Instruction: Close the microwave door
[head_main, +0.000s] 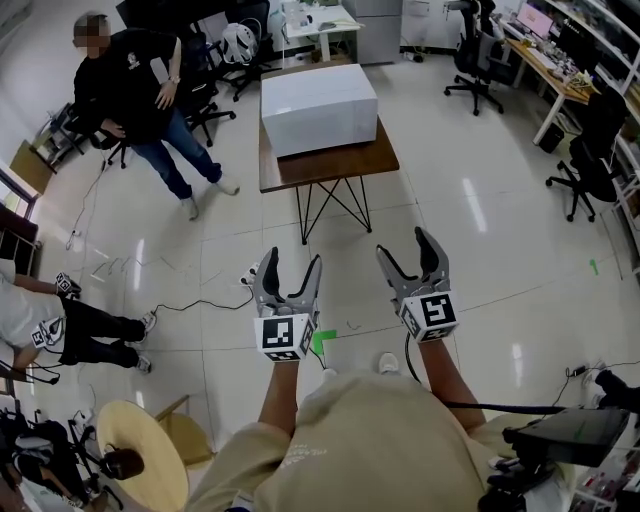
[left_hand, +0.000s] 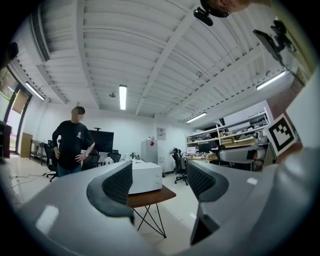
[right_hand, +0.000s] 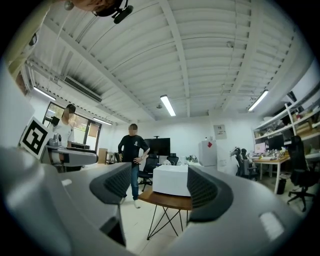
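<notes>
Microwave (head_main: 318, 108): a white box on a brown table (head_main: 330, 166) with thin black legs, well ahead of the person holding the grippers.
Door: not made out in any view. The faces shown are plain white, and no leaf swings out past the box.
Left gripper (head_main: 292, 262): held up at chest level over the floor (head_main: 480, 230), well apart from the table. Its jaws stand wide apart with nothing between them, and its own view shows the microwave far off through the gap.
Right gripper (head_main: 405, 248): level with the left and just beside it. Its jaws are likewise spread and empty, and they frame the same box at a distance.
Bystander (head_main: 140, 100): in dark clothes, hands on hips, standing left of the table and clear of the straight line to it.
Stage, as a judgement: this fits two cases. Either the door is on a side turned away and open, or it is shut with the person standing back. These views do not decide between them.
Handling note, as a judgement: a door like this needs no grip. A flat, steady push with the outside of one jaw near the free edge should do, kept square to the hinge line.
Risk: the table looks light on its legs, so a hard shove could slide the box or rock the top.
</notes>
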